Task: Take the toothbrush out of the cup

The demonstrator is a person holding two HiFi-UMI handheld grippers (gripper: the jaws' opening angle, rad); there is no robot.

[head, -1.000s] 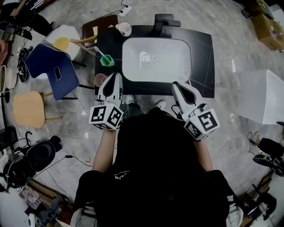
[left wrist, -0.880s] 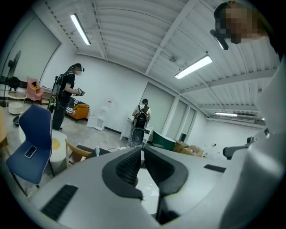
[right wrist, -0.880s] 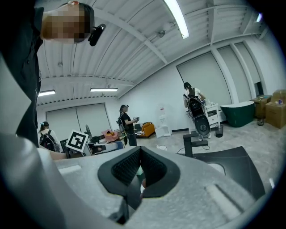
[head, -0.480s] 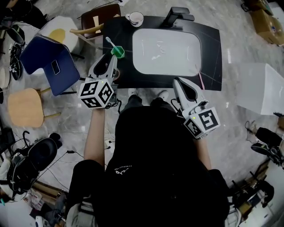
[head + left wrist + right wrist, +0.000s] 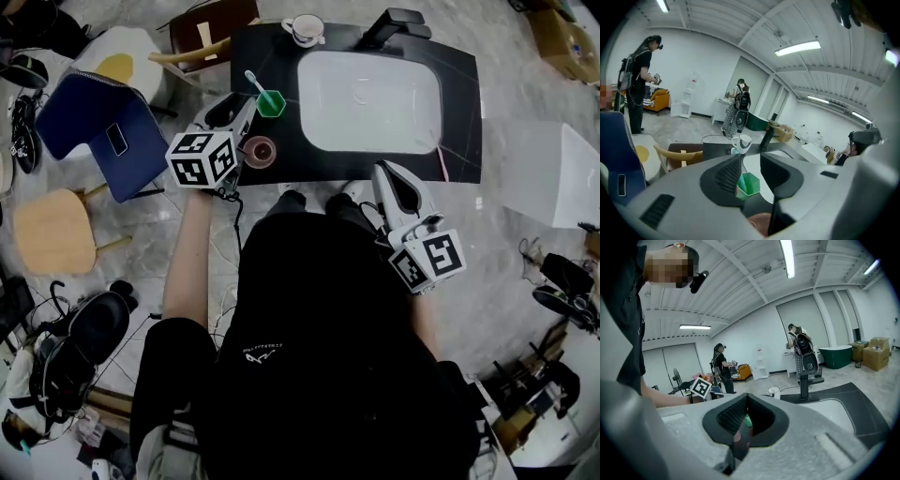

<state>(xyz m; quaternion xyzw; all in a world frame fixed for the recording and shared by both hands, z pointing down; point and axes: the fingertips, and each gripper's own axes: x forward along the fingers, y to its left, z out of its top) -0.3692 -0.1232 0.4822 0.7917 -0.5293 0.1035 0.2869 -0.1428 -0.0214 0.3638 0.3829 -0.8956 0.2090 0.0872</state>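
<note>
A green cup (image 5: 271, 103) stands on the black counter (image 5: 464, 112), left of the sink basin. A pale toothbrush (image 5: 253, 82) leans out of it to the upper left. My left gripper (image 5: 246, 105) reaches in from the left, its tips just short of the cup. Its jaws have just been opening and stand open, touching nothing. In the left gripper view (image 5: 751, 159) the green cup (image 5: 749, 183) shows in the gap between the fingers. My right gripper (image 5: 382, 171) hangs at the counter's front edge and is shut, as the right gripper view (image 5: 747, 399) shows.
A brownish-pink cup (image 5: 260, 151) sits at the counter's front left, right by my left gripper. A white mug (image 5: 306, 28) and a black faucet (image 5: 398, 22) stand at the back. A pink toothbrush (image 5: 443, 162) lies at the right of the basin (image 5: 370, 89). Chairs stand to the left.
My left gripper has moved from the counter's front edge up to the green cup, and its jaws have gone from shut to open. The right gripper has kept near the front edge.
</note>
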